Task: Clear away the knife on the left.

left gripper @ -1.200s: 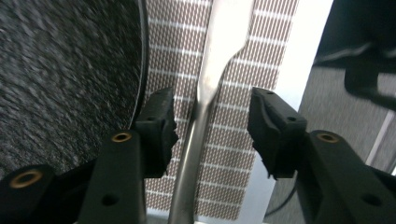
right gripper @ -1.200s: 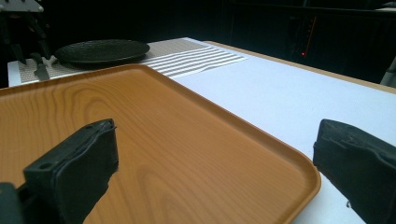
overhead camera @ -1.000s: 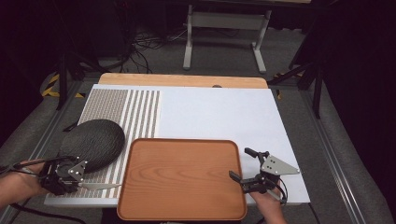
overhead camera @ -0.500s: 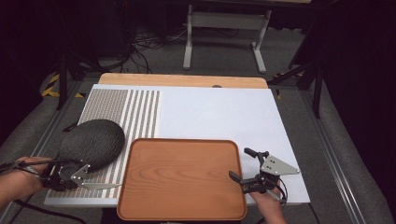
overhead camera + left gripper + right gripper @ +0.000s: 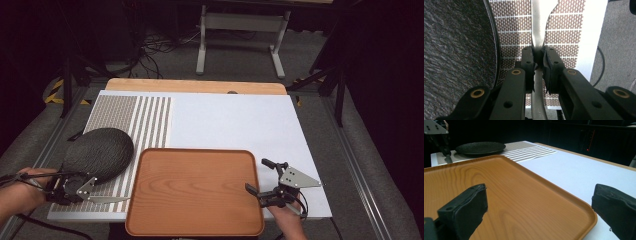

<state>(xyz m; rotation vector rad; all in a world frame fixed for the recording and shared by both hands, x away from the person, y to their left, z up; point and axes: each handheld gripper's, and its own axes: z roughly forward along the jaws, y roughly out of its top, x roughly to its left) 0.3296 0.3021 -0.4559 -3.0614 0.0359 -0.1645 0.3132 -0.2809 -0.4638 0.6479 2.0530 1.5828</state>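
- Silver metal knife near the worktop's front-left corner: the left claw has just closed on its handle.
- Lifting looks next; the right claw gapes over the brown wooden tray.

Smooth metal knife, rough matt dark plate, glossy wood-grain tray

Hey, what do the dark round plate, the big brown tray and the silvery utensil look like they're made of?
The dark round plate looks like stoneware or textured melamine: a matte, speckled, rippled surface. The large brown rectangular tray looks like wood or wood-print laminate: visible grain, a soft sheen. The flat silvery utensil, clamped in the left tongs, looks like brushed metal, smooth and grey.
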